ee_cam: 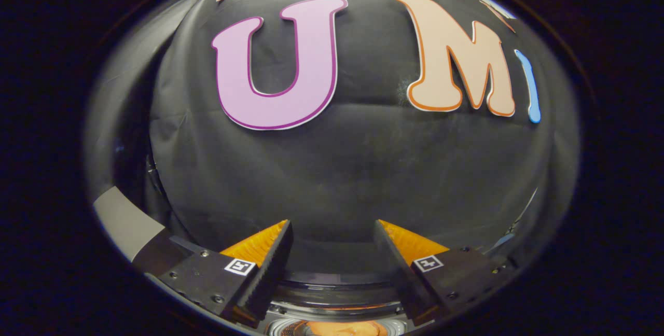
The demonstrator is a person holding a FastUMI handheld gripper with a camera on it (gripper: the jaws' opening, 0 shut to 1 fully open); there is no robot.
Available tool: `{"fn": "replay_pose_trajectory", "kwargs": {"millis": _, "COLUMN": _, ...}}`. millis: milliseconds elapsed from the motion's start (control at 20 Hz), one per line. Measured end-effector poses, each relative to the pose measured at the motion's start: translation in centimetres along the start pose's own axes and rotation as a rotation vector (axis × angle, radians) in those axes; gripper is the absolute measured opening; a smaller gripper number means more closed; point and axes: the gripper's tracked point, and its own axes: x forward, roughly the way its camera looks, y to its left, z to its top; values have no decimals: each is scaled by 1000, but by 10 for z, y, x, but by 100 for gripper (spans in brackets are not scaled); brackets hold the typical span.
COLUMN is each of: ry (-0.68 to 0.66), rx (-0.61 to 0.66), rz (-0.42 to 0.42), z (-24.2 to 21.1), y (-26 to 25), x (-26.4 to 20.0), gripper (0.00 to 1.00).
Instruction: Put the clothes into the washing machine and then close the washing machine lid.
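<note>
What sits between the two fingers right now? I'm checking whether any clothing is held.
Nothing is held: the fingers stand apart, and the gap shows bare booth wall beyond and the washing machine's open top below, in the gripper view.

washing machine (332, 302) mostly hidden below the open tongs (332, 235); contents unclear.

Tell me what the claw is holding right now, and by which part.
Nothing is held. The claw is open, its fingers apart with only the booth's black wall beyond them; the washing machine sits below.

Gripper (332, 232) fingers spread wide, empty — washing machine (332, 294) opening below, black cloth wall (353, 170) ahead.
</note>
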Motion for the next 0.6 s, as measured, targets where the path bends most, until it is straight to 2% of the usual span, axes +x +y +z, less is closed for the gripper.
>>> {"fn": "replay_pose_trajectory", "kwargs": {"millis": 250, "ry": 70, "rx": -7, "rz": -1, "z": -7, "y": -1, "x": -8, "gripper": 95}}
{"fn": "replay_pose_trajectory", "kwargs": {"millis": 600, "ry": 56, "rx": -11, "rz": 8, "z": -21, "y": 2, "x": -54, "gripper": 95}}
